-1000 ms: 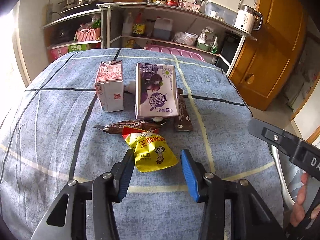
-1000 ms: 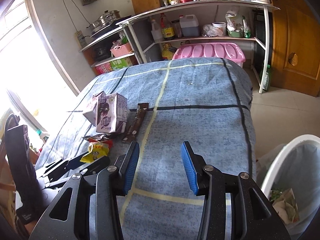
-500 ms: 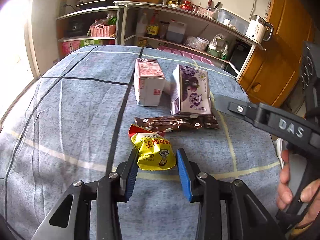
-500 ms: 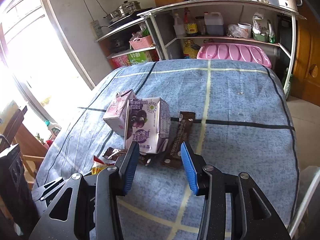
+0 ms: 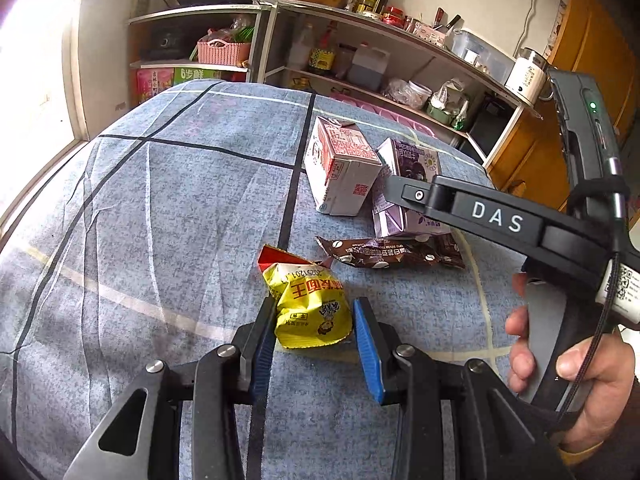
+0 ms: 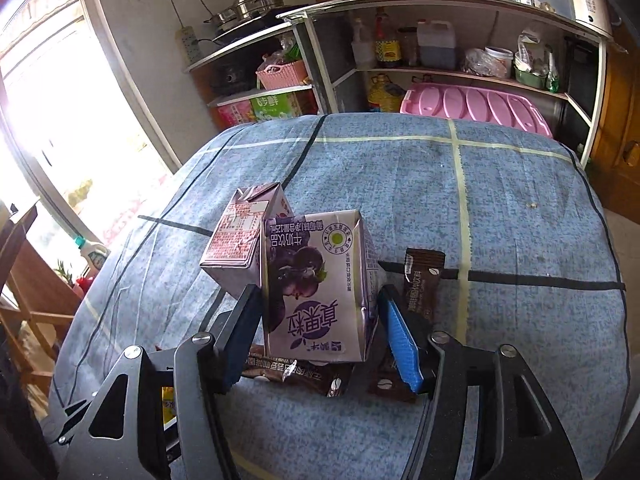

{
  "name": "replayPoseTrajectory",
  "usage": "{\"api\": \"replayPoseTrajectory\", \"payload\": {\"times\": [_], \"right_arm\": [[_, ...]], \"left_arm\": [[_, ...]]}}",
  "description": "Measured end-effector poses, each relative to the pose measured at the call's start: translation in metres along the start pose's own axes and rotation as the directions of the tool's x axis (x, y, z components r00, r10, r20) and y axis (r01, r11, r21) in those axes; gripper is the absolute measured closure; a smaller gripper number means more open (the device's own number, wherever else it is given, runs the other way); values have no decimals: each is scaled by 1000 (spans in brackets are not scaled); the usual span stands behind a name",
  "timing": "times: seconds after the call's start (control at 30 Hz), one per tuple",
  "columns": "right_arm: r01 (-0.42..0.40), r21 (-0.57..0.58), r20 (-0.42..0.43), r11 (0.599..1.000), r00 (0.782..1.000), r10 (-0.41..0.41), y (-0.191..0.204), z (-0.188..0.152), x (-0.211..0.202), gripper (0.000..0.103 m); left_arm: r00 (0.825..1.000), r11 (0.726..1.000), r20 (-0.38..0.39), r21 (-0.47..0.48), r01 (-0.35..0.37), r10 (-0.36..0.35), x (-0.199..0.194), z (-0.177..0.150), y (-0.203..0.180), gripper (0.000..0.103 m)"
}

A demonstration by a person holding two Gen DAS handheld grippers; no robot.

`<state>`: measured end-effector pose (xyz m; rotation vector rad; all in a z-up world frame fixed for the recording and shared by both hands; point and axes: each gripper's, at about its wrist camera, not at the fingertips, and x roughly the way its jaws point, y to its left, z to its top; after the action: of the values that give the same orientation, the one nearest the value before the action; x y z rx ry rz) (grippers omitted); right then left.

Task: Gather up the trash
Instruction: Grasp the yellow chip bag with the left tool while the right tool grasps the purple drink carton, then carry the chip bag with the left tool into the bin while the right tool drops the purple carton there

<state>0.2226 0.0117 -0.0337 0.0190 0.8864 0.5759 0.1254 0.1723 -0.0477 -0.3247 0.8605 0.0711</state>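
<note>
A yellow snack packet (image 5: 310, 312) lies on the blue cloth between the fingers of my left gripper (image 5: 314, 340); the jaws stand close on both its sides, with a small gap at the right pad. My right gripper (image 6: 320, 332) is open around a purple milk carton (image 6: 316, 292), its pads beside the carton's two sides. A pink-and-white carton (image 6: 240, 240) leans against it and also shows in the left wrist view (image 5: 340, 168). Two brown wrappers (image 5: 388, 254) (image 6: 422, 280) lie by the cartons.
The table is covered by a blue checked cloth (image 5: 160, 208). Metal shelves (image 6: 440, 40) with bottles, baskets and a pink lid stand behind it. A wooden door (image 5: 560, 120) is at the right. A bright window (image 6: 48, 120) is at the left.
My left gripper has narrowed around the yellow packet. My right gripper has moved left and forward from the open cloth until its jaws stand around the purple carton.
</note>
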Motion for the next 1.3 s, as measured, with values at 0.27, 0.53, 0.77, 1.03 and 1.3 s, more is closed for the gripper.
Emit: {"api": "replayPoseTrajectory", "payload": {"times": [0.27,0.53,0.77,1.03,1.3], "right_arm": [[38,-13,2,999,999,-38,1,-5,-1,42],[23,30,44,999,999,-25,-13,-12,-30,42],[10,62,66,998,998,-14,-21,-23,-56,42],[-4,91,96,996,995,-5,-28,-37,-84,43],[3,130,116,991,993,-18,-48,-58,-114,42]], "left_arm": [[1000,1000,-1,-1,6,-6,2,0,1,65],[1000,1000,13,2,8,-8,-7,-6,-2,65],[999,1000,27,23,19,-19,-20,-11,-13,65],[998,998,49,48,29,-31,-39,-14,-25,65],[995,993,72,101,61,-69,-56,-16,-54,65]]}}
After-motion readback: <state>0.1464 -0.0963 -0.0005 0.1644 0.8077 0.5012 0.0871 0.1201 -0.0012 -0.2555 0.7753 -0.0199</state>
